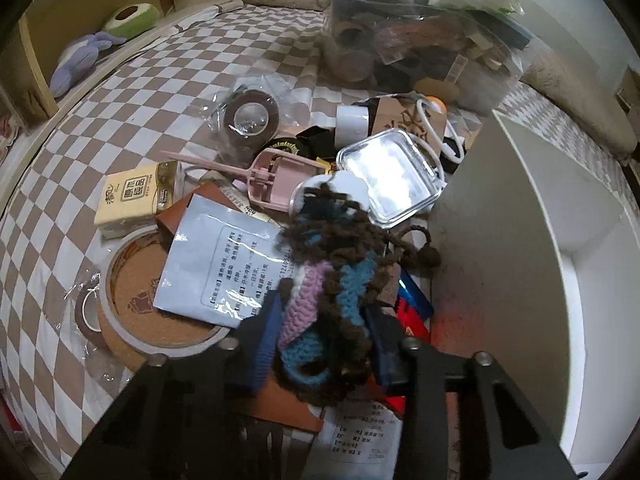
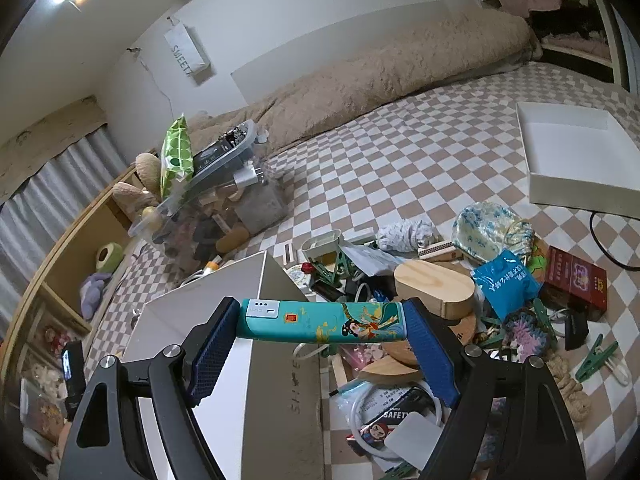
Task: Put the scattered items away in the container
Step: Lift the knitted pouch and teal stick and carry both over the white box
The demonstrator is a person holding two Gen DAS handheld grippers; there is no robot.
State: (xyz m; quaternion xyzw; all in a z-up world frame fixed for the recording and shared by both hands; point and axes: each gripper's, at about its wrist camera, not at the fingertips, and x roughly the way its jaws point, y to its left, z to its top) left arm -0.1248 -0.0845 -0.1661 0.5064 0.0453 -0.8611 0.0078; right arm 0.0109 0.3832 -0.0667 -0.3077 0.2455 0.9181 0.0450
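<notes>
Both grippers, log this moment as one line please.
left gripper: shut on crochet piece | right gripper: shut on teal box | white container: beside both | stage: carrying

Legible markings are few. In the right wrist view, a white hanging pouch (image 2: pixel 187 55) on the far wall carries the word "SWEET" running down its face (any further letters are cut off by a fold). The near grey box (image 2: pixel 280 380) shows "SH" printed along its side, the rest unreadable. A dark packet (image 2: pixel 396 414) at near centre reads "SAFETY". The blue packet (image 2: pixel 506 282) on the right bears white Chinese characters, too small to read. In the left wrist view, the yellow tissue pack (image 1: pixel 134 196) and the white sachet (image 1: pixel 224 270) carry Chinese print, not legible at this size.
</notes>
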